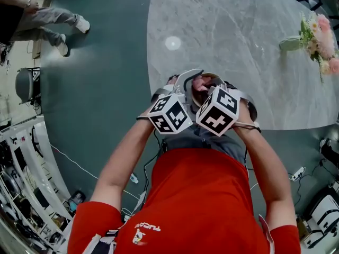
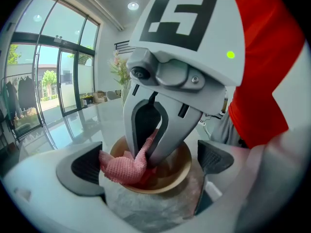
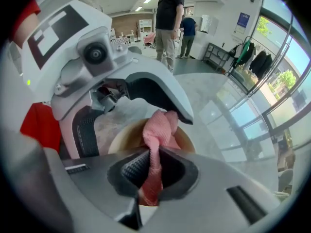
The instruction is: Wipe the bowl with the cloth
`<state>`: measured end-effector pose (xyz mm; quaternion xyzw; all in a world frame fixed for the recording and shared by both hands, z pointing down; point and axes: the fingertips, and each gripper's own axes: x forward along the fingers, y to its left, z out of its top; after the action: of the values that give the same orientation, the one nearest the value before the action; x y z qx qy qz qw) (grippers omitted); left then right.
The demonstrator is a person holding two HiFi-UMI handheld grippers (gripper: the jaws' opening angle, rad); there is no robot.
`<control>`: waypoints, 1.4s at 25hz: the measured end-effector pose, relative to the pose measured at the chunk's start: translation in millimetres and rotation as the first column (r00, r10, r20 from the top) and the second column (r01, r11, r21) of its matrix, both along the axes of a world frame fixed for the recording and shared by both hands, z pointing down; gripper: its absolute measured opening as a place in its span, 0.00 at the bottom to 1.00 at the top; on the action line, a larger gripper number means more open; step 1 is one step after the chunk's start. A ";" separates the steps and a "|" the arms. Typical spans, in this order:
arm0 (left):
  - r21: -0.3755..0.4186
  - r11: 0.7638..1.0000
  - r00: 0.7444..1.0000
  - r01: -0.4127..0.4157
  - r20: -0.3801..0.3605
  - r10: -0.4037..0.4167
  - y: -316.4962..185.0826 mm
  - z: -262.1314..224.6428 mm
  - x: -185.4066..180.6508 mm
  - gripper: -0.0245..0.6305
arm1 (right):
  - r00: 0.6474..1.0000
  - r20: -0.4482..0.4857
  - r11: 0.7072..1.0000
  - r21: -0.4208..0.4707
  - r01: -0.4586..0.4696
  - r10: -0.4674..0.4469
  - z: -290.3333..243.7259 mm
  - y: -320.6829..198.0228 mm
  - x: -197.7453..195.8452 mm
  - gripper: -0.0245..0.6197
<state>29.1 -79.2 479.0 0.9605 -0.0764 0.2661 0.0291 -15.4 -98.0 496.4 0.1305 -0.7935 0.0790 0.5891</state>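
Left gripper view: the left claw [image 2: 148, 183] spans wide, clamped on the bowl [image 2: 182, 171] between its pads. Dipping in from above, the right claw [image 2: 146, 154] pinches the pink cloth [image 2: 121, 168], which is bunched against the inner wall. Wiping looks under way. The next move probably calls for sweeping the cloth round the inside with the bowl gripped firmly.

Head view looks steeply down; the close gripper views face oppositely, sharing the bowl [image 2: 187, 171].

Tan bowl [image 2: 181, 173], pink cloth [image 2: 122, 166] inside.
Bowl clamped between left gripper's [image 2: 150, 161] jaws; cloth, pinched by right gripper [image 3: 154, 171], bunched inside.
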 end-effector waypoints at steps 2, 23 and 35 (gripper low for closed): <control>0.002 1.000 1.000 0.017 -0.010 -0.017 -0.4 -5.4 -3.4 0.93 | 0.999 0.031 1.000 0.011 -0.015 0.015 -8.9 -0.8 -1.3 0.07; 0.069 0.972 0.955 0.225 -0.213 -0.206 9.7 -110.5 -7.0 0.93 | 0.693 0.660 0.906 0.044 -0.420 0.290 -130.6 -1.7 51.4 0.07; 0.116 0.936 0.897 0.334 -0.344 -0.277 28.7 -177.6 -1.8 0.79 | 0.458 0.870 0.847 0.099 -0.522 0.181 -205.2 27.1 87.2 0.07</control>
<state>27.3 -50.5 301.5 0.9657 -0.2435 0.0900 -0.0001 71.8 -70.9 291.2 0.3442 -0.9295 0.1097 0.0740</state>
